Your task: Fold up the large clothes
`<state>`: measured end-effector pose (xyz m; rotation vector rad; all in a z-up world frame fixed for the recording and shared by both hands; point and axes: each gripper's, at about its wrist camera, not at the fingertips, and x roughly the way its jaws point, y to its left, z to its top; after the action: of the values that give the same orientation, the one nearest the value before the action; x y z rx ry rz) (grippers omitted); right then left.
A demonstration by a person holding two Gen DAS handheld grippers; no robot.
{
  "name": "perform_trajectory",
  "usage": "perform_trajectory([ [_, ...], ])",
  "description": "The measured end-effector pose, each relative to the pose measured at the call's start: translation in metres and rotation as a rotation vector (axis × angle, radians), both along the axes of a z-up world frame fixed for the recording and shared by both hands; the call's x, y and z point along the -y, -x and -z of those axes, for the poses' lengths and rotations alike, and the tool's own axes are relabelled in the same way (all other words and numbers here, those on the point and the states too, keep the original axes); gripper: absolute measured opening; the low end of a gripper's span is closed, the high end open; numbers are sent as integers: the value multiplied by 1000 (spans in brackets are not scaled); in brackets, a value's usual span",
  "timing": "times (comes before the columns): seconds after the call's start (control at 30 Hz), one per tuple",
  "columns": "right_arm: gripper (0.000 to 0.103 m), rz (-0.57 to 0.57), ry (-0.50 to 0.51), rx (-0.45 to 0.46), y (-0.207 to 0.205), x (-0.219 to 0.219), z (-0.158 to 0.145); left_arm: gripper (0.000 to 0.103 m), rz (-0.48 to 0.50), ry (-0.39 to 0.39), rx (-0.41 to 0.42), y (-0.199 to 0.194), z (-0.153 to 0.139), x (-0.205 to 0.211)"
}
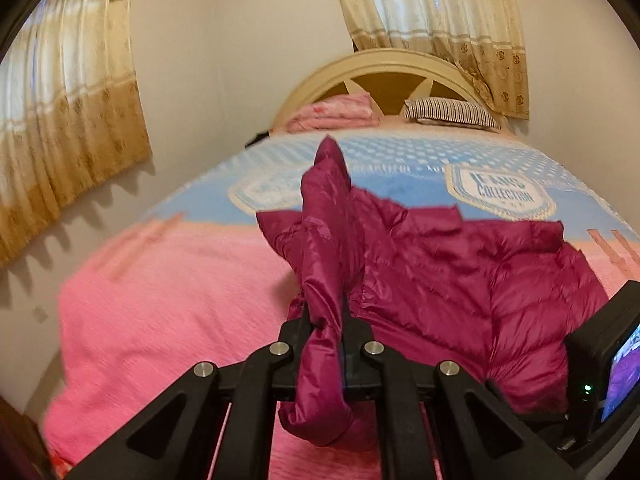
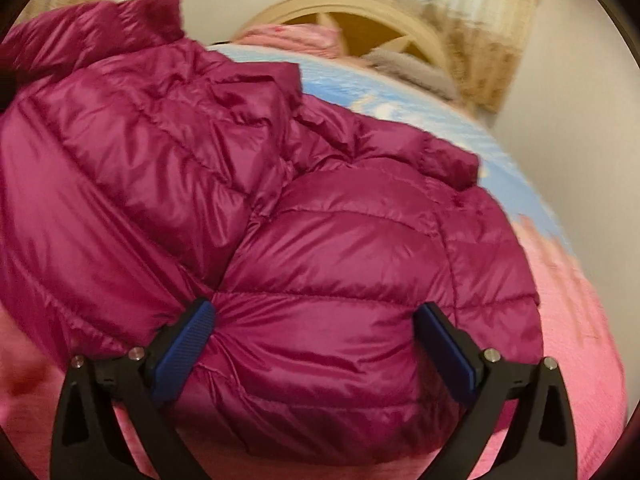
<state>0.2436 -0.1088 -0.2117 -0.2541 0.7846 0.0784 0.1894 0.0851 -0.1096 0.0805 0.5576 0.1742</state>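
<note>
One shiny magenta quilted puffer jacket lies on a bed's pink-and-blue blanket. The left gripper pinches a sleeve; the right gripper gapes wide, blue pads apparently touching the jacket. Two beige curtains, one arched headboard.

You stood at the foot of a bed spread in pink and blue, its arched cream headboard against a pale wall. Beige curtains hung left and behind, and a striped pillow lay beside a folded pink blanket.
</note>
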Motion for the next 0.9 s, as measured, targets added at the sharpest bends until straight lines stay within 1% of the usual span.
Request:
perform_trajectory([
  [0.07,103,-37,-46,-12,5,8,-11,6,19,-51,29,-1,-15,8],
  [0.17,103,-15,-71,21,15,42,-30,5,64,-111,66,-4,-29,37],
  [0.23,103,37,-62,34,18,74,-35,5,101,-159,92,-5,-36,63],
  [0.37,103,203,-65,49,15,158,-41,4,224,-243,137,-9,-42,135],
  [0.43,103,306,-93,46,17,205,-38,4,298,-264,140,-9,-37,170],
  [0.5,103,390,-123,48,25,242,-36,4,368,-302,138,-11,-24,211],
  [0.57,103,461,-142,52,34,273,-34,4,449,-337,118,-12,-4,249],
  [0.63,103,498,-155,48,41,295,-30,4,502,-366,96,-11,18,276],
  [0.67,103,514,-157,42,44,302,-27,4,535,-386,69,-11,33,290],
  [0.7,103,522,-158,36,44,306,-26,5,545,-401,52,-11,46,299],
  [0.73,103,531,-159,27,45,312,-21,8,550,-406,47,-11,53,304],
  [0.8,103,542,-157,13,46,318,-17,8,552,-429,47,-8,61,309],
  [0.87,103,549,-154,6,43,320,-13,16,553,-429,56,-3,56,309],
  [0.9,103,554,-154,1,41,322,-11,23,555,-419,67,0,49,308],
])
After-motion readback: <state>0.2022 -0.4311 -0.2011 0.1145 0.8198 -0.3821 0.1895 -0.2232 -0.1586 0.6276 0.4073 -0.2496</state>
